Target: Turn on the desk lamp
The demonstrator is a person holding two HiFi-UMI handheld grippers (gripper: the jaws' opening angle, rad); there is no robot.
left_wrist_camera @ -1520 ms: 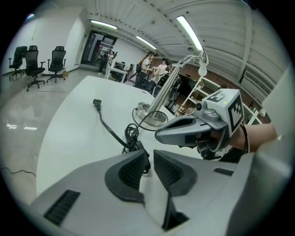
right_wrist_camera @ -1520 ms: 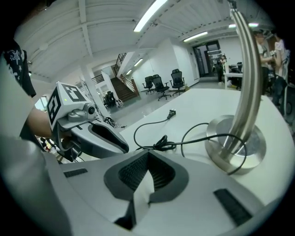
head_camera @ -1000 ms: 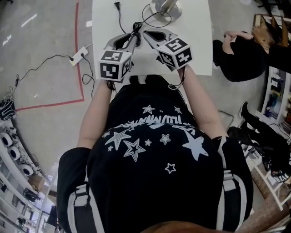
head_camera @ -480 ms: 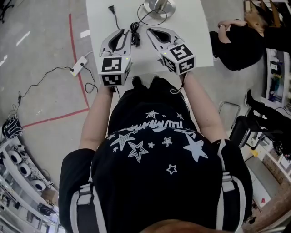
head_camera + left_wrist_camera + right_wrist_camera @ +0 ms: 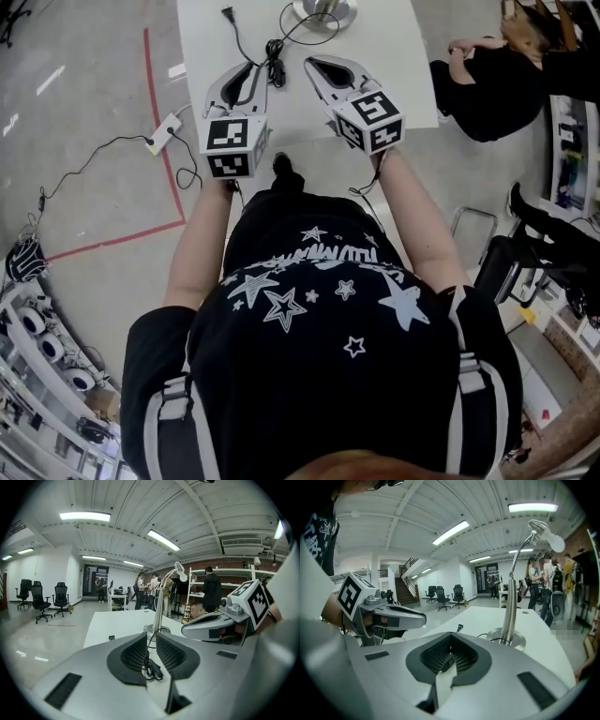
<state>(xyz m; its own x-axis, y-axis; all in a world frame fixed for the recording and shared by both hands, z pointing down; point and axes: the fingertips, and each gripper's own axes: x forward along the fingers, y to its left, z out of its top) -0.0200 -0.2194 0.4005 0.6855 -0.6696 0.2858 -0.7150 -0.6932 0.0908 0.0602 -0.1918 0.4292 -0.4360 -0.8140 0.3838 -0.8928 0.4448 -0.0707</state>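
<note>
Floor, far left: a white power strip [image 5: 165, 125] with a thin black lead lies by a red tape line [image 5: 173, 178].
Left gripper [image 5: 151, 637]: grey, held low over the white rectangular table [image 5: 394, 56]; its ribbed black pads are slightly spread, nothing pinched.
Cord: a coiled black lamp cord [image 5: 152, 665] lies on the table, seen through that narrow gap.
Right gripper [image 5: 450, 644]: beside the left one; its pads are pressed together and hold nothing.
Desk lamp: a silver gooseneck desk lamp [image 5: 510, 606] stands on a round base at the table's far edge, beyond both grippers, untouched.
</note>
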